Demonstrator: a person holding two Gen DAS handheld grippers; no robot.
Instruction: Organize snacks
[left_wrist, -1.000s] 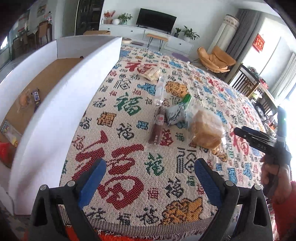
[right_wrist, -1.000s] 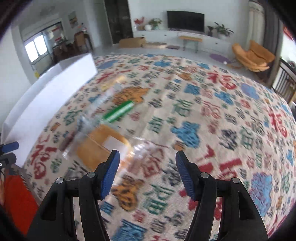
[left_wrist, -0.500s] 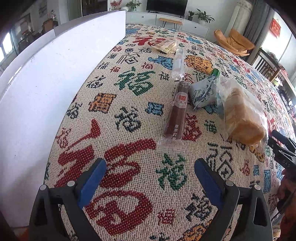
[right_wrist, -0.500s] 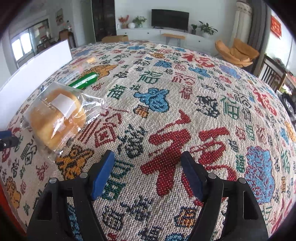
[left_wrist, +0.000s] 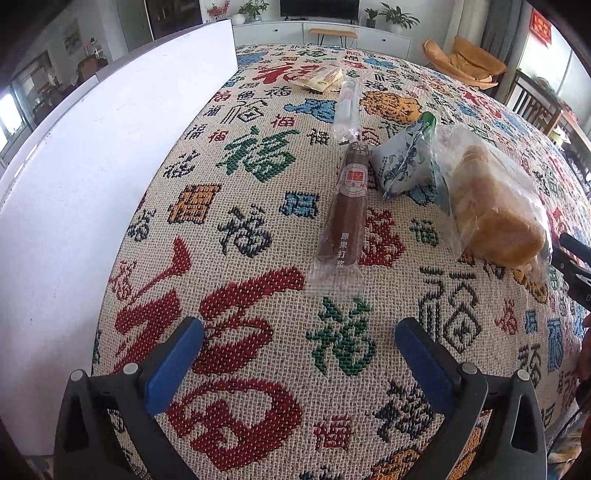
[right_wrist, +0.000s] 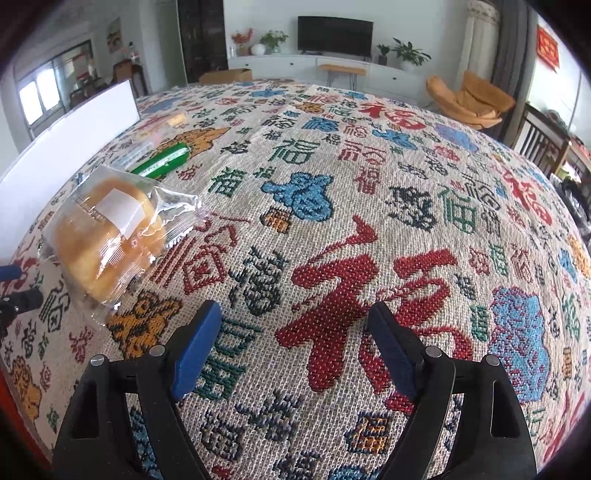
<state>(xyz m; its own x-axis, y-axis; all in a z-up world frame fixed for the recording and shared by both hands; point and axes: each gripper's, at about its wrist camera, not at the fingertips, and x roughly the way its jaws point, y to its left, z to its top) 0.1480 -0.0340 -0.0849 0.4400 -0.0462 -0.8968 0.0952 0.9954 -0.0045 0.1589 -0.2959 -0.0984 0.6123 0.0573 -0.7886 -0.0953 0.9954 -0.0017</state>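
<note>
Snacks lie on a patterned tablecloth. A long brown bar in clear wrap lies ahead of my left gripper, whose jaws are opening with only cloth between them. Beside the bar sit a blue-and-white pouch with a green cap and a bagged bread bun. A clear tube and a yellow packet lie farther back. In the right wrist view the bun sits to the left of my right gripper, jaws opening, nothing between them. A green stick lies behind the bun.
A tall white box wall stands along the cloth's left edge, also seen as a white wall in the right wrist view. A living room with a TV, cabinet and orange chair lies beyond the table. The right gripper's tip pokes in at the left view's right edge.
Both grippers have come down closer to the cloth, so the snacks look larger. The box's inside has dropped out of the left view. The right jaws stand wider apart.
</note>
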